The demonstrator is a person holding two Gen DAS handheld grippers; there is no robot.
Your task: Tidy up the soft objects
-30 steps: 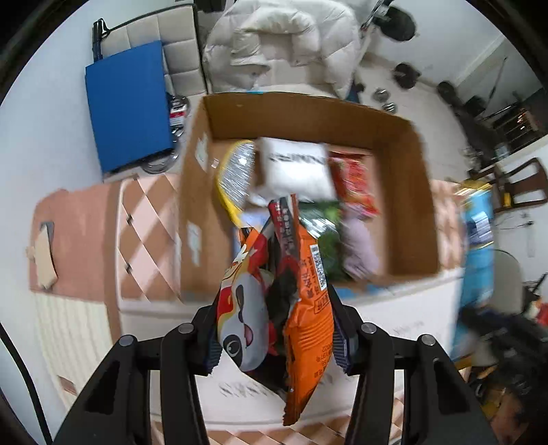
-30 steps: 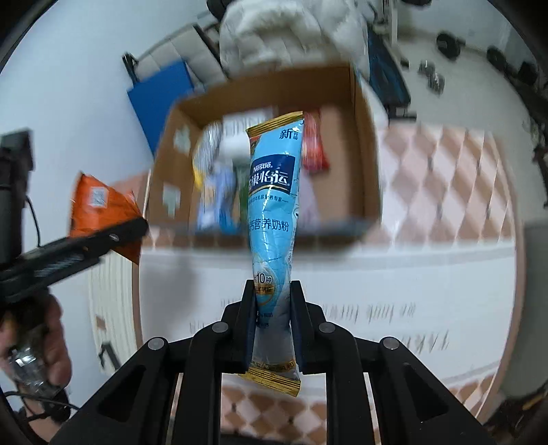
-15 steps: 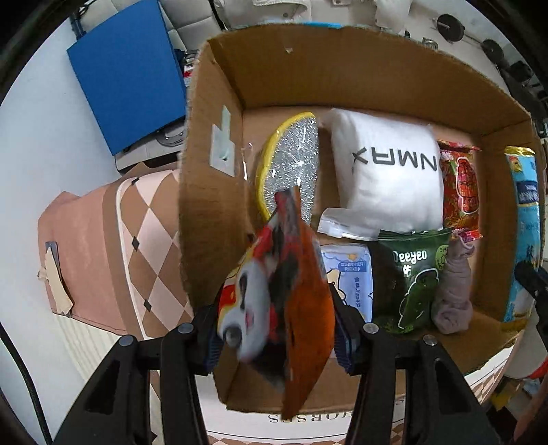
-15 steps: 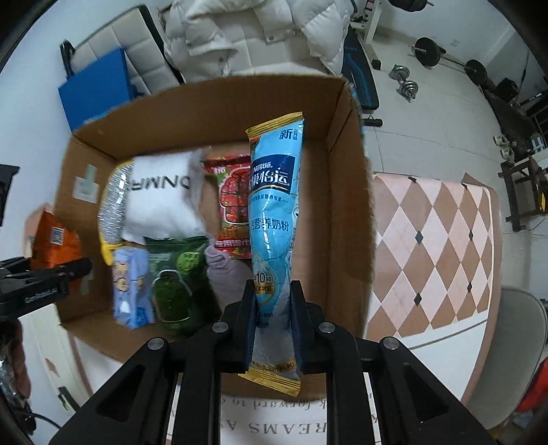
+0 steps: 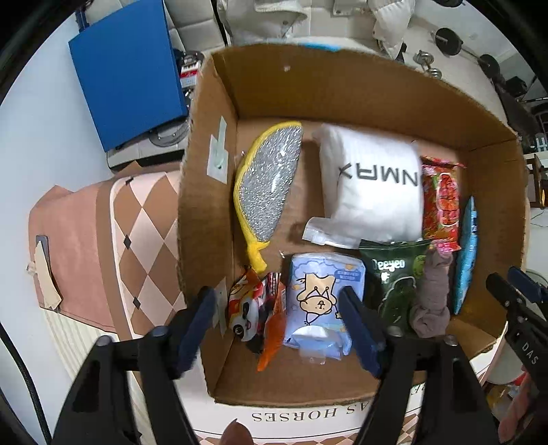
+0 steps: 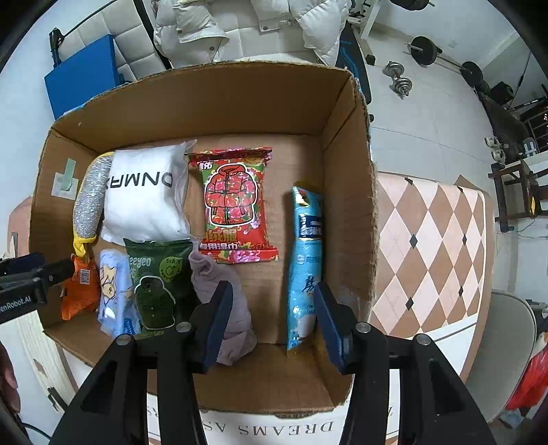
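Note:
An open cardboard box (image 5: 209, 205) (image 6: 346, 164) holds several soft packs. My left gripper (image 5: 277, 321) is open over its near left corner, above the orange panda snack bag (image 5: 260, 308) lying inside. My right gripper (image 6: 270, 315) is open over the near right part, beside the long blue milk-powder pouch (image 6: 306, 260) lying along the right wall. Also inside are a white pillow pack (image 6: 144, 195), a red wipes pack (image 6: 234, 205), a green pack (image 6: 157, 280), a light blue tissue pack (image 5: 322, 297), a grey sock (image 6: 222, 301) and a silver sponge (image 5: 267, 181).
The box stands on a surface with a brown checkered cloth (image 6: 428, 239). A blue board (image 5: 126, 68) and a white down jacket (image 6: 246, 24) lie behind it. Dumbbells (image 6: 400, 80) are on the floor at right. A chair (image 6: 500, 349) stands near right.
Both grippers moved over the box and opened. The left let the orange snack bag drop into the near left corner; the right let the blue pouch drop by the right wall.

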